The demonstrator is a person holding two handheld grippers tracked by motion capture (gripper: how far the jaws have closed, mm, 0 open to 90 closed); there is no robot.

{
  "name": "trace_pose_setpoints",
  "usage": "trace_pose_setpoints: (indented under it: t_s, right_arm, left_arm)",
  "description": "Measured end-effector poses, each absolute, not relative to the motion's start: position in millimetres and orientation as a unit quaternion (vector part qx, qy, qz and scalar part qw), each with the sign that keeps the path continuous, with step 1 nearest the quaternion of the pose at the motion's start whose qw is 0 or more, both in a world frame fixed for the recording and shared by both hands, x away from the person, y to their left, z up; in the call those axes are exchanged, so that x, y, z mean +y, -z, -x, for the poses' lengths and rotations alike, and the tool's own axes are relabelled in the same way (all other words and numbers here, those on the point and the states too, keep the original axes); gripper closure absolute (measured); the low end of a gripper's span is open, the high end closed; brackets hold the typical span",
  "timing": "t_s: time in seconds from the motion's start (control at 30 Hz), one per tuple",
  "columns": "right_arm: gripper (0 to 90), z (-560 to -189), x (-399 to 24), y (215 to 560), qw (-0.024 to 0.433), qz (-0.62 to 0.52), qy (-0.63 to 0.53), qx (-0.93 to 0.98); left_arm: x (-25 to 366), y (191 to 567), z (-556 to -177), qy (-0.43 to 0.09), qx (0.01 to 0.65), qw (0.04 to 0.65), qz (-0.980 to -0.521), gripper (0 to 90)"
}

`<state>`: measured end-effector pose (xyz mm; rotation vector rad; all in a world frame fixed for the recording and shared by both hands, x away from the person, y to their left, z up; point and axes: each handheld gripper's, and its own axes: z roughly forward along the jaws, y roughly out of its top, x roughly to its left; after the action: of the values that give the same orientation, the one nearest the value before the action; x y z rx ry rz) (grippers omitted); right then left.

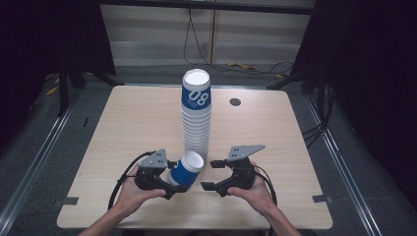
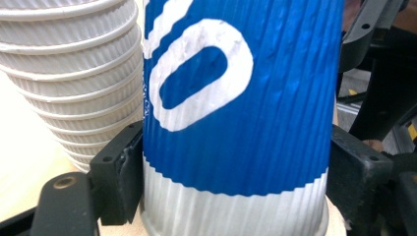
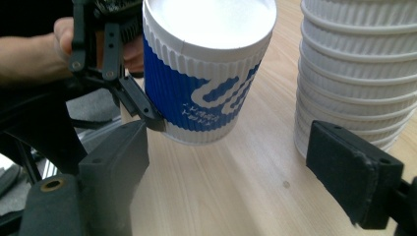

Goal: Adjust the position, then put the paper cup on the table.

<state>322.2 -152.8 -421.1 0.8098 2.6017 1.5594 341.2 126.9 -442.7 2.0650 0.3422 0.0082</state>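
A blue and white ribbed paper cup is held tilted just above the table, base toward my left hand, white rim toward the right. My left gripper is shut on its lower part, one pad pressing each side. A tall stack of the same cups stands upside down right behind it, mid-table. My right gripper stands open just right of the cup's rim, nothing between its pads.
The wooden table has a round dark grommet at the back right. Its front edge runs close under both hands. Cables lie on the floor behind the table, and dark curtains hang on both sides.
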Motion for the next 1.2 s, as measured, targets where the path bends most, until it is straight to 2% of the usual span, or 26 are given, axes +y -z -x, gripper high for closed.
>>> trace_pose_setpoints:
  t_s: [0.27,0.7,1.2]
  right_arm:
    - [17.4,-325,-147,423,-0.001,-0.248,-0.471,0.847]
    - [15.6,-325,-149,422,0.011,-0.237,-0.42,0.876]
    - [19.1,-324,-142,426,0.003,-0.221,-0.364,0.905]
  left_arm:
    - [123,440,-341,-0.021,0.124,0.465,-0.876,21.4]
    - [112,436,-342,-0.019,0.09,0.402,-0.911,21.4]
    - [104,441,-341,-0.025,0.084,0.365,-0.927,21.9]
